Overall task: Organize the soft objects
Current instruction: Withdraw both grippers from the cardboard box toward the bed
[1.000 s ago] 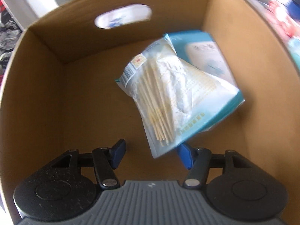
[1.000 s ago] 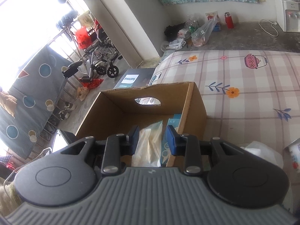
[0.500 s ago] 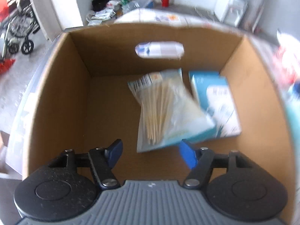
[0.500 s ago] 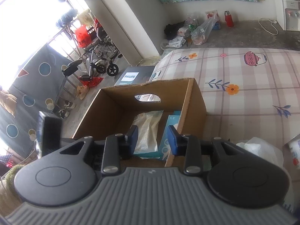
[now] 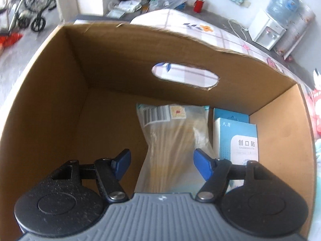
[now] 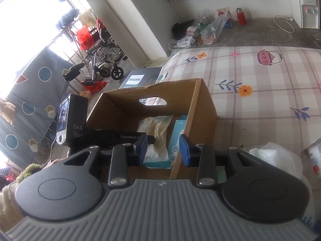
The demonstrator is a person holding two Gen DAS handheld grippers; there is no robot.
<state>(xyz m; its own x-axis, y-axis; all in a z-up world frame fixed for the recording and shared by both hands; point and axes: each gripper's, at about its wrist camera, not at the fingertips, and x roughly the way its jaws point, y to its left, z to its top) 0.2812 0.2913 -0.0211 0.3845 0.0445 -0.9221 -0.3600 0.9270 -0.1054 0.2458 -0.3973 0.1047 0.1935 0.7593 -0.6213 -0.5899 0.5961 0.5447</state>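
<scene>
Left claw stands wide and empty, its jaws just opened; the swab packet lies flat on the cardboard box floor at lower centre, beside the blue plaster box. Right claw narrow, empty. Advise withdrawing straight upward, clear of the box walls.

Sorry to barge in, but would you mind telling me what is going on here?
A person with a gripper in each hand is sorting soft packets into a cardboard box on a bed. The left gripper, jaws just opened, hangs empty above a clear bag of cotton swabs lying on the box floor beside a blue and white plaster pack. The right gripper waits open and empty near the box.
</scene>
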